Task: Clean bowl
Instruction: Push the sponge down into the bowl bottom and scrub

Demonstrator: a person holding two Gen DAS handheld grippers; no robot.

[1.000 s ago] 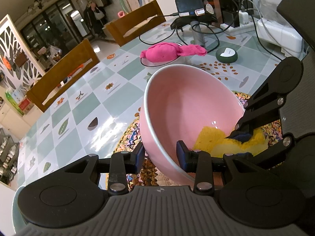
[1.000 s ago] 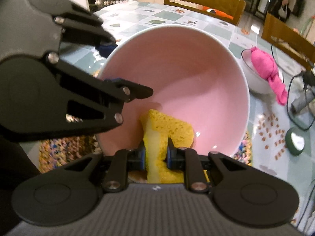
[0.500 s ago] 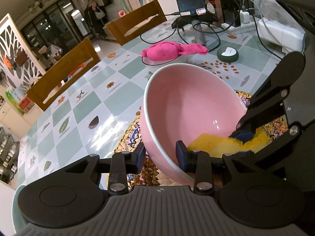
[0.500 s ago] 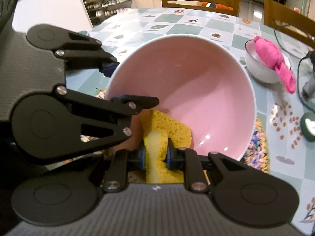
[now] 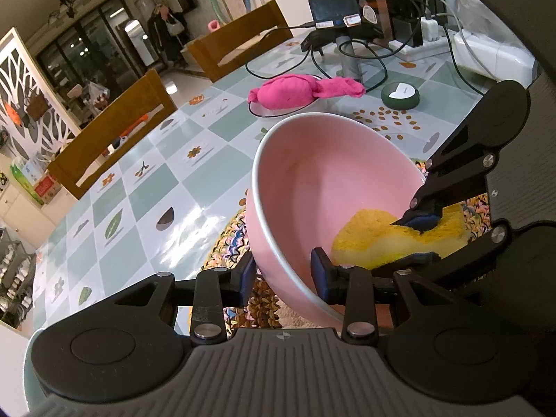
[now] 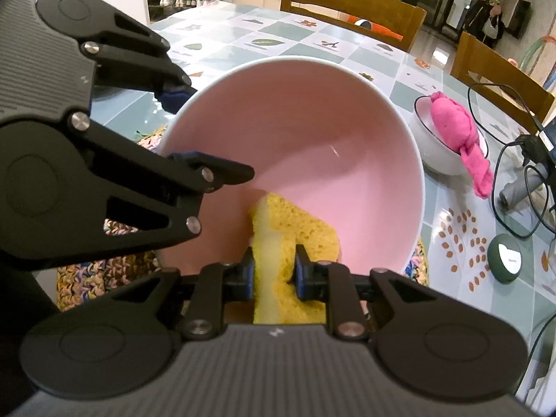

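A pink bowl (image 5: 312, 180) is tilted up over a woven mat. My left gripper (image 5: 283, 272) is shut on its near wall, one finger inside and one outside. In the right wrist view the same bowl (image 6: 312, 132) faces me, and the left gripper (image 6: 205, 132) clamps its left rim. A yellow sponge (image 6: 302, 229) lies against the bowl's lower inner wall. My right gripper (image 6: 274, 271) pinches it; its jaws are opening slightly, pads still pressing the sponge. The left wrist view shows the sponge (image 5: 368, 239) and the right gripper (image 5: 422, 239) in the bowl's right side.
A colourful woven mat (image 5: 229, 232) lies under the bowl on the tiled tablecloth. Beyond it a white bowl (image 6: 438, 153) holds a pink cloth (image 5: 295, 90). A round green device (image 5: 399, 94), cables and a stand sit at the far right. Wooden chairs (image 5: 114, 132) line the table's far edge.
The right gripper rubbed the sponge a little along the bowl's lower inner wall and rolled slightly. The left gripper and the bowl stayed put.
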